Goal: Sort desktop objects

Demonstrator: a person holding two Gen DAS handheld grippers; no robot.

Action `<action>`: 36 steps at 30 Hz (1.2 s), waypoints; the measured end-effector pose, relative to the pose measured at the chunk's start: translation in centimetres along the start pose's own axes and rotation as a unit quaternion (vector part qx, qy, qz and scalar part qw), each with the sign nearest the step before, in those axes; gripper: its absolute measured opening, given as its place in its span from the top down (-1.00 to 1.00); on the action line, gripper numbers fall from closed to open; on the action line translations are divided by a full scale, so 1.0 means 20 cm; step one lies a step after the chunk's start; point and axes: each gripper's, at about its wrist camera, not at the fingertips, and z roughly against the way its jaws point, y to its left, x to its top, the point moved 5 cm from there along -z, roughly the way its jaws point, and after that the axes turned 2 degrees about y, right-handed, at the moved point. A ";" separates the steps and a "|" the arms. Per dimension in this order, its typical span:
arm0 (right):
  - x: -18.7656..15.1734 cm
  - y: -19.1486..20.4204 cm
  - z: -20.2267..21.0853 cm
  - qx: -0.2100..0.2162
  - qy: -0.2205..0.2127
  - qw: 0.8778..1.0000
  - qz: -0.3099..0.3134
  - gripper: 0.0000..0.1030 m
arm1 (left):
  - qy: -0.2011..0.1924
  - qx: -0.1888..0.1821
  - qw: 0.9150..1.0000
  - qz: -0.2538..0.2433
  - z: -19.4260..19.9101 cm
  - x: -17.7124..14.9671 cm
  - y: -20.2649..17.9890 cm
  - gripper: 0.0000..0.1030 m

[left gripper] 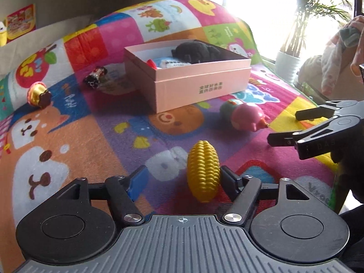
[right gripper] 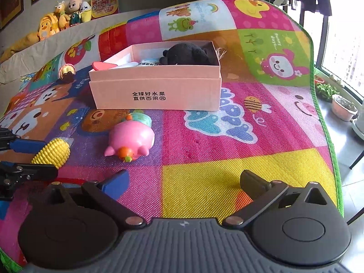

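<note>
Hand-held gripper on the left (left gripper: 182,177) stands open around the corn (left gripper: 203,170), low in the frame's centre; its right finger (left gripper: 229,178) sits just beside the cob, whether touching I cannot tell, while the blue left pad (left gripper: 136,182) is apart. This looks like the pick-up step. Next it should close on the corn and carry it up to the pink box (left gripper: 193,84). The right hand-held gripper (right gripper: 183,180) is open and empty, near the pig (right gripper: 130,140) on the mat (right gripper: 250,159).

1 box (right gripper: 157,88), approx 4 loose toys, 1 corn (left gripper: 203,173)
</note>
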 end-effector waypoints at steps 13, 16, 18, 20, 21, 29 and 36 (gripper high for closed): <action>0.00 0.00 0.00 0.002 -0.001 1.000 -0.002 -1.00 | -0.004 0.016 1.000 0.025 0.10 0.02 0.10 -0.81; 0.00 0.00 0.00 0.002 -0.001 1.000 -0.002 -1.00 | 0.001 -0.009 0.999 0.037 0.10 0.01 0.07 -0.81; 0.00 0.00 0.00 0.002 -0.001 1.000 -0.002 -1.00 | 0.003 -0.028 0.999 0.046 0.09 0.00 0.04 -0.81; 0.00 0.00 0.00 0.002 -0.001 1.000 -0.002 -1.00 | 0.003 -0.047 0.998 0.050 0.10 0.01 0.01 -0.81; 0.00 0.00 0.00 0.002 -0.001 1.000 -0.002 -1.00 | 0.002 -0.054 0.997 0.049 0.10 0.01 0.00 -0.81; 0.00 0.00 0.00 0.003 -0.001 1.000 -0.002 -1.00 | 0.002 -0.061 0.997 0.044 0.04 0.04 -0.05 -0.82; 0.00 0.01 0.00 0.002 -0.001 1.000 -0.002 -1.00 | -0.008 -0.049 0.999 0.010 0.02 0.07 -0.09 -0.85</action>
